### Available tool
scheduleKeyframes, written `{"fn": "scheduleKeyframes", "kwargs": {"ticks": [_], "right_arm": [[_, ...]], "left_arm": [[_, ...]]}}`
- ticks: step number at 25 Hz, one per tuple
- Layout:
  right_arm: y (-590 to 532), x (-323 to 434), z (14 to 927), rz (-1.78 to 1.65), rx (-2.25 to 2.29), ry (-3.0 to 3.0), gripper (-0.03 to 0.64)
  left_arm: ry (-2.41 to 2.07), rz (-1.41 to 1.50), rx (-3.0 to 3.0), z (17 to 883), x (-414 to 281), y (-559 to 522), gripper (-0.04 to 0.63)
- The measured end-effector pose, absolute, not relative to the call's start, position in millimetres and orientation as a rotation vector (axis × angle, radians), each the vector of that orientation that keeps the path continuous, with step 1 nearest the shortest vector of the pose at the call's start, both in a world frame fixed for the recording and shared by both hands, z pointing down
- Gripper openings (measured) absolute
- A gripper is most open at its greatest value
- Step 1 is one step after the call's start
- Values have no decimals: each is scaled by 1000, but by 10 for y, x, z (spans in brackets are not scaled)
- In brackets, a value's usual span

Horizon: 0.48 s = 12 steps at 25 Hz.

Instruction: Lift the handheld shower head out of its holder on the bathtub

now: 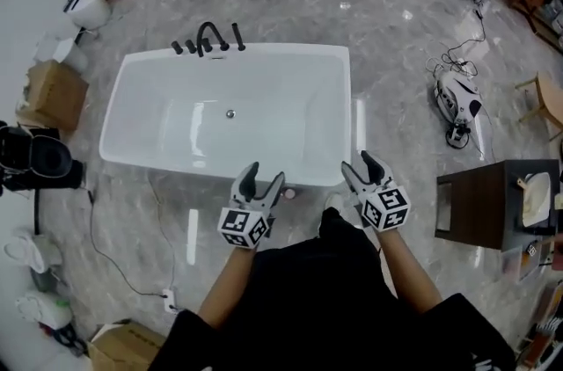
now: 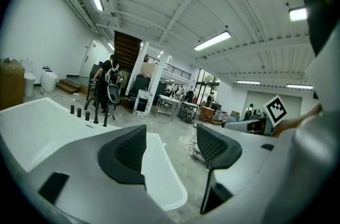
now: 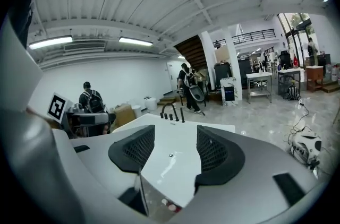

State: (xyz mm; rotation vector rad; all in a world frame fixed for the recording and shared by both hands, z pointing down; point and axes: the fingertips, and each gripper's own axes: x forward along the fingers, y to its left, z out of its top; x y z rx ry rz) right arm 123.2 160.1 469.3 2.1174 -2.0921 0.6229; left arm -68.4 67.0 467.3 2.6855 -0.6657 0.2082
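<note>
A white bathtub (image 1: 334, 61) is seen from above, lengthwise, on a grey marbled floor (image 1: 396, 44). A row of black tap fittings (image 1: 195, 44) is mounted on its far rim. The slim upright black piece at the right end of that row is judged to be the handheld shower head (image 1: 237, 37). It is taken to be seated in its mount, though how it sits is too small to make out. Two hand-held grippers are held side by side over the near end of the tub, well apart from the fittings. The left gripper (image 1: 264, 178) is tilted towards the tub's near right corner, with its jaws spread wide and nothing between them. The right gripper (image 1: 362, 167) is aimed along the tub's length. Its jaws are likewise spread and empty, and the basin and the distant fittings are framed in the gap. This pose is read as a starting stance, with both tools opened in readiness and the right one lined up on the target. The shower head is not yet touched, so a reach across the full length of the tub is judged to be needed first.
</note>
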Motion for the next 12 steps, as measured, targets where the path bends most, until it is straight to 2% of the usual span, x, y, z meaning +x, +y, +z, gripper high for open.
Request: {"fn": "scheduleKeyframes", "kwargs": {"ticks": [5, 12], "right_arm": [[1445, 1777, 4668, 650, 2114, -2110, 221], [1219, 2071, 4693, 684, 2008, -2227, 221]], "left_arm": [[-725, 256, 2699, 4629, -296, 485, 278], [-827, 316, 2698, 4570, 99, 350, 279]]}}
